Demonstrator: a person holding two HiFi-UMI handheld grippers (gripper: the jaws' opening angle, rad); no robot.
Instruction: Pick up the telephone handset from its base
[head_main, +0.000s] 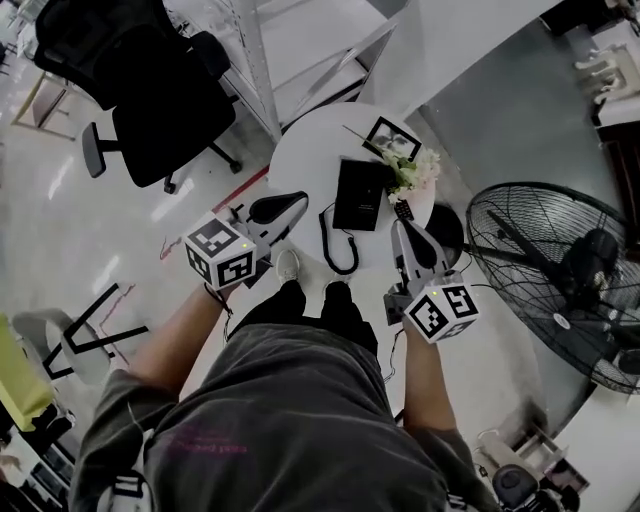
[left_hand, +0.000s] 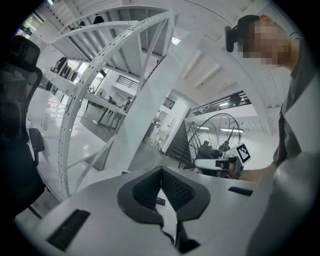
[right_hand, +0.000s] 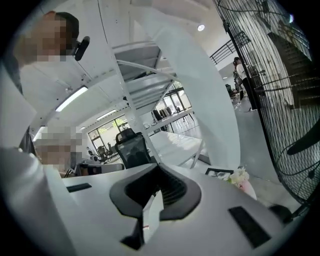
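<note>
The black telephone (head_main: 360, 193) lies on a small round white table (head_main: 300, 150); I cannot tell the handset apart from its base. Its coiled cord (head_main: 338, 245) loops toward the table's near edge. My left gripper (head_main: 298, 200) hovers at the table's near left edge, left of the telephone, its jaws shut on nothing. My right gripper (head_main: 401, 226) hangs by the near right edge, below the telephone, jaws also shut and empty. In the left gripper view the closed left gripper (left_hand: 161, 172) shows a sliver of cord (left_hand: 171, 237) below the tips. The right gripper (right_hand: 158, 170) points over the table.
A framed photo (head_main: 392, 137), a bunch of pale flowers (head_main: 415, 170) and a small black remote (head_main: 402, 210) share the table. A black office chair (head_main: 150, 90) stands far left, a metal shelving frame (head_main: 255, 50) behind, a large standing fan (head_main: 560, 270) at the right.
</note>
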